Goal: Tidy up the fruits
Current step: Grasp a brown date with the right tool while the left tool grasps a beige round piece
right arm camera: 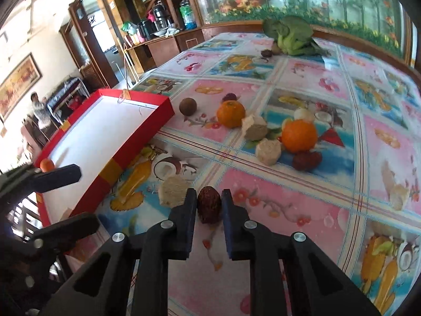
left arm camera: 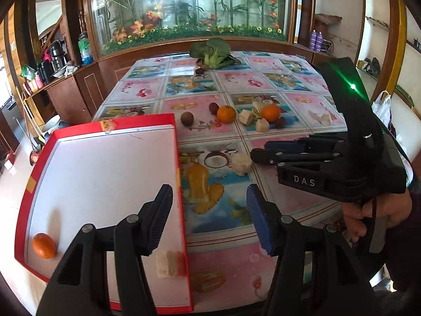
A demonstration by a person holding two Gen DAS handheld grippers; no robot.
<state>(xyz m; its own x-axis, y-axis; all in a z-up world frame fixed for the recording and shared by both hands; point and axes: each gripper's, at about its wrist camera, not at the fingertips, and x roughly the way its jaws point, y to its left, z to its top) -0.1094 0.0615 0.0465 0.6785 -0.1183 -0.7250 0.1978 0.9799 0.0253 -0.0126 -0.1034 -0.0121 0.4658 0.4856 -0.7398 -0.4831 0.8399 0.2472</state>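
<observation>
Dark-red fruit (right arm camera: 209,205) between right hand-held gripper (right arm camera: 209,202) pads.

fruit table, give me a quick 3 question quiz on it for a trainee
1. True or false: the red box already holds an orange.
2. What sits between the fingers of the right gripper?
A. an orange
B. a small dark brown fruit
C. a pale chunk
3. Fill in: the left gripper has nothing between its fingers, so it is ____.

Key
1. True; a pale chunk lies in the box too.
2. B, the small dark brown fruit on the tablecloth.
3. open
</observation>
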